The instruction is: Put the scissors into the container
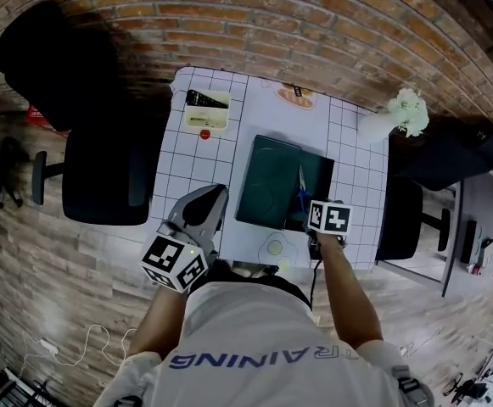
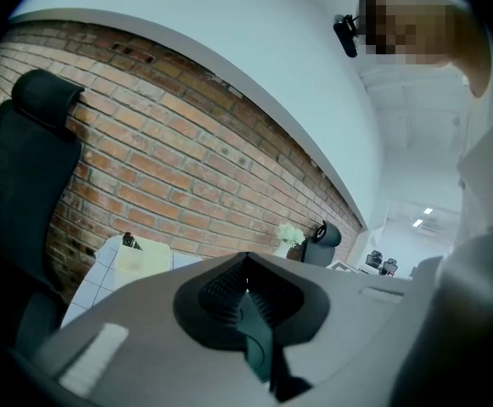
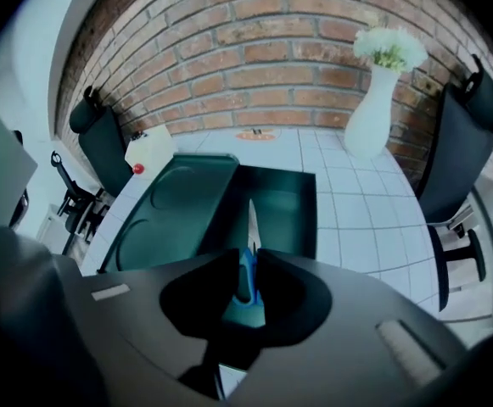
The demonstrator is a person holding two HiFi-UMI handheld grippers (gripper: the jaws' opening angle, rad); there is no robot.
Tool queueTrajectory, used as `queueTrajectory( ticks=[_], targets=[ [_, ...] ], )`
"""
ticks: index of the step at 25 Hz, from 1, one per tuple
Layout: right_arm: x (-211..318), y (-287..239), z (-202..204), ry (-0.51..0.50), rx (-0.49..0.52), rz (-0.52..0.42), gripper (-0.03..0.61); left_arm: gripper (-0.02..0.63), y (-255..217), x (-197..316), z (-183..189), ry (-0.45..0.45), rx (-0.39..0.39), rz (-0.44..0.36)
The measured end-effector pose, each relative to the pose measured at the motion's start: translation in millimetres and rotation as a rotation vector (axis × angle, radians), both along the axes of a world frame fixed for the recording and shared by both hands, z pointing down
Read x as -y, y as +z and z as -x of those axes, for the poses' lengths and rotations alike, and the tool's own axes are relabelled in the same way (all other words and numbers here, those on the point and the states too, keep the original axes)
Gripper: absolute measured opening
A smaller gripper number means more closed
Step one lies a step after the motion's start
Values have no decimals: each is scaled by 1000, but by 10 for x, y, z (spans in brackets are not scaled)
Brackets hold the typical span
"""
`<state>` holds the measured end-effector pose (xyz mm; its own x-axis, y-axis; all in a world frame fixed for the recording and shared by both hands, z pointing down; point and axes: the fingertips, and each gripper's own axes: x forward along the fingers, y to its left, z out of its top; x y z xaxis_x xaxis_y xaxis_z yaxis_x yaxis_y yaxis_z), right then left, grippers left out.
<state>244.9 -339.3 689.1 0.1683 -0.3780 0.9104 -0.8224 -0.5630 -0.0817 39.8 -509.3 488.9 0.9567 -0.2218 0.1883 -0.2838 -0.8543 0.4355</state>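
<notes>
Scissors (image 1: pixel 301 195) are up and in hand, so the pick-up looks done and the drop is what's left.

Head view: the blue-handled pair shows at the near right edge of the dark green container (image 1: pixel 267 176), with the right gripper (image 1: pixel 312 219) just behind it. The left gripper (image 1: pixel 210 197) hangs off to the other side, near the white tiled table (image 1: pixel 187 164) and well apart from the action (no part in this so far).

Left gripper view: it's tilted up at the brick wall (image 2: pixel 187 176). The jaws meet in a tight line with nothing between them, so it's idle.

Right gripper view: here's the story. The jaws are clamped on the blue handle of the scissors (image 3: pixel 248 282), with the blades shut and pointing straight ahead over the container's open compartment (image 3: pixel 288 206). A moulded green panel, possibly the lid, lies just beside it on the left. A white vase (image 3: pixel 372 117) stands further back, clear of the path.

Judging by this, the scissors are carried but not yet inside. Whether the tips touch the container floor can't be told. What remains is lowering them past the rim, letting go and pulling the gripper back. The thing to watch is the long blades catching the near wall.
</notes>
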Motion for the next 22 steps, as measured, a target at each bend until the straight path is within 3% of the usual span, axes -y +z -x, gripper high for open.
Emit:
queueTrajectory(
  ticks=[2,3,15,22],
  targets=[
    [-11,-284,-105,12,-59,-65,23,2,-73,-40,-49,8,-11,-17],
    [-21,-429,-153,10,-84,-98,14,2,-122,-69,-85,14,-17,-29],
    [-337,-2157,-437,-41,-297,-625,12,2,-847,-644,-486,95,-108,-184],
    [-681,-3156,-307,-128,-457,-851,12,2,-1200,-947,-643,82,-111,-297]
  ],
)
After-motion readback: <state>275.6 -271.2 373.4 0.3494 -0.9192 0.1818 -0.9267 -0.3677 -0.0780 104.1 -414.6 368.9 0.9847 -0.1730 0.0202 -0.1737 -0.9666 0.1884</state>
